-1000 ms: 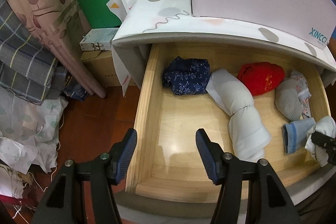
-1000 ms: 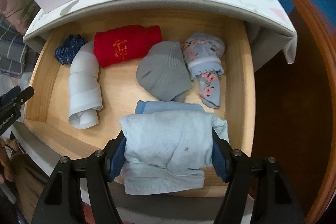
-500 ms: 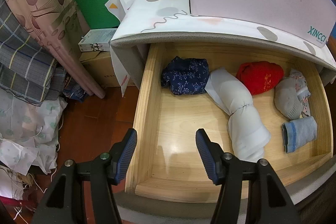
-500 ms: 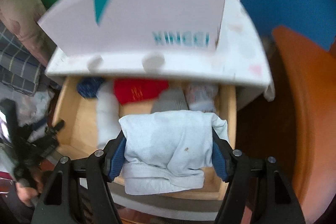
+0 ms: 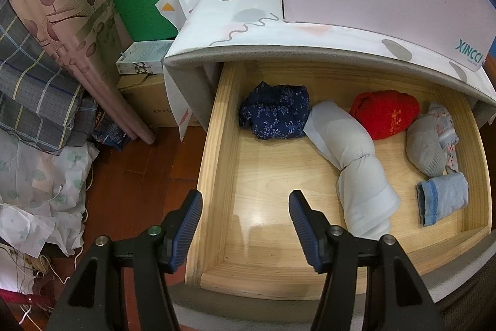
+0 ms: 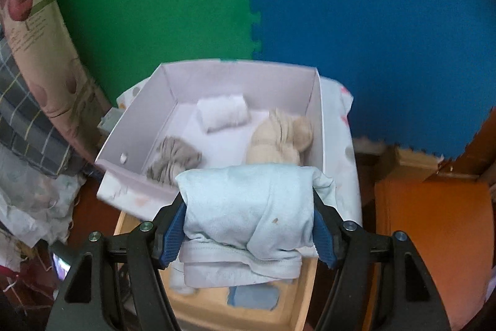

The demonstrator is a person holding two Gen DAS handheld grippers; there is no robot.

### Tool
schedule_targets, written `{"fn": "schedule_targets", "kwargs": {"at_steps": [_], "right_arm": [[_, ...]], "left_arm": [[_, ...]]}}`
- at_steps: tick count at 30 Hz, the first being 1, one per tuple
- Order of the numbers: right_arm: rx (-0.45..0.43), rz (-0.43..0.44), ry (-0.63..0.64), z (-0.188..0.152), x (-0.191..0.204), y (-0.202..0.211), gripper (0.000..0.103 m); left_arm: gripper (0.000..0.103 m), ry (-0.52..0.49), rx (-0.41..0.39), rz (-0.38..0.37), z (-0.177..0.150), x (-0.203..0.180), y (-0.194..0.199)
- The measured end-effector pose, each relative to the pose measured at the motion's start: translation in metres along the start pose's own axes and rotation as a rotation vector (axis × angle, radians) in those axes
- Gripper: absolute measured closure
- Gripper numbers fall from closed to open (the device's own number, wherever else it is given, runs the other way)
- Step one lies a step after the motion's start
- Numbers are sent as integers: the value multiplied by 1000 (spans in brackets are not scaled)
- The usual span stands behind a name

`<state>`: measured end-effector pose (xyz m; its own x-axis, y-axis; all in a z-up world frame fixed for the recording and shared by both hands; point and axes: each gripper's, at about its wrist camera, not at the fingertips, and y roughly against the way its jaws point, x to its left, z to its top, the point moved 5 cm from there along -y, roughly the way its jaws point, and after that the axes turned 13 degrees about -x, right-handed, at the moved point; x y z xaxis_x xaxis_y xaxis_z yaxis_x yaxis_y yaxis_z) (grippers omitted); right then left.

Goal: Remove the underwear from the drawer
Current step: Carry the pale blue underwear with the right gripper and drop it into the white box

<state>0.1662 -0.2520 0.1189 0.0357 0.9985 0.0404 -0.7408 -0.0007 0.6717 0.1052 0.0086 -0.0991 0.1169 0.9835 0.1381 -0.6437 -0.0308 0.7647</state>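
The wooden drawer (image 5: 214,151) stands pulled open. In it lie a dark blue roll (image 5: 276,115), a white roll (image 5: 353,163), a red roll (image 5: 384,117), a grey one (image 5: 424,151) and a light blue one (image 5: 443,197). My left gripper (image 5: 245,228) is open and empty over the drawer's front left corner. My right gripper (image 6: 248,225) is shut on folded pale blue underwear (image 6: 248,207), held high above the drawer (image 6: 297,300), in front of the open white box (image 6: 130,138).
The white box on the cabinet top holds a white roll (image 6: 223,114), a grey bundle (image 6: 173,157) and a beige bundle (image 6: 279,141). Bedding and curtain (image 5: 46,82) pile at the left on the wood floor. An orange panel (image 6: 434,238) stands at right.
My right gripper has lifted the pale blue underwear out of the drawer and up to the level of the white box. The left gripper has stayed in place.
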Motion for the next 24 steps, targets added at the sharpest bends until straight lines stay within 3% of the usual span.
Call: {"fn": "schedule_targets", "kwargs": {"at_steps": [7, 24], "right_arm": [[35, -48, 51, 23, 7, -48, 37], [145, -82, 94, 4, 16, -122, 34]], "left_arm": [[43, 21, -4, -10, -1, 4, 1], [43, 22, 3, -18, -1, 2, -1]]}}
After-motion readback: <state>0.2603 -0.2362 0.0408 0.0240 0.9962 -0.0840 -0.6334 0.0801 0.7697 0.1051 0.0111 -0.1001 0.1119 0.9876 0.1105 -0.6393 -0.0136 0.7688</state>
